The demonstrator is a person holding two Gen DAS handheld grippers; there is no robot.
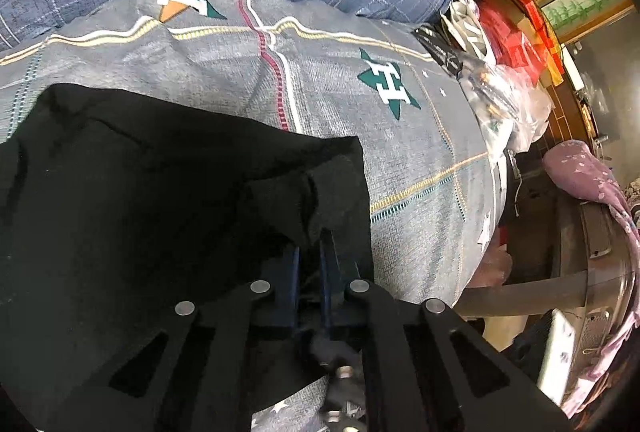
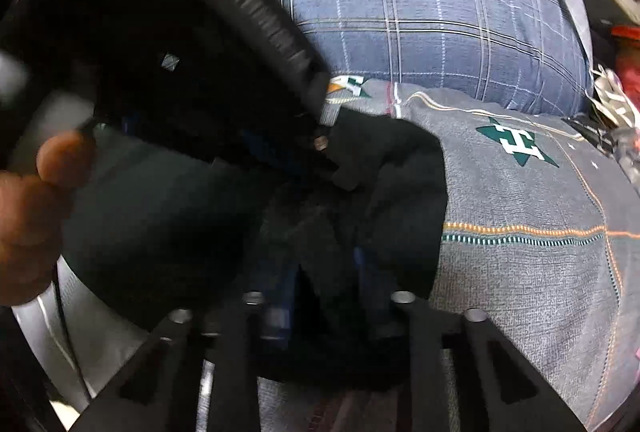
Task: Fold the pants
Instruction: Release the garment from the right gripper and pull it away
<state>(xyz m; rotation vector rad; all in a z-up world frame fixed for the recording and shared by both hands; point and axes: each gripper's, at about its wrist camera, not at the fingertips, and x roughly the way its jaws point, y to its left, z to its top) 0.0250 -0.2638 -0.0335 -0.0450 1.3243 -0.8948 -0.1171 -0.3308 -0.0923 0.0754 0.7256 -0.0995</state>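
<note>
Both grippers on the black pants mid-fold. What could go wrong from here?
1. The left gripper pinches only a thin bunch at the edge of the pants; it could slip out when lifted.
2. The right gripper sits close to the left one, so the fingers might collide.
3. The bedsheet lies wrinkled right beneath and might get caught in a re-grasp.

I can't see the left gripper [image 1: 310,244] fingertips, buried in the black pants [image 1: 160,192]. Right gripper [image 2: 326,272] fingers [image 2: 280,296] blurred. Pants run off frame; bedside clutter [image 1: 500,72] unreadable.
</note>
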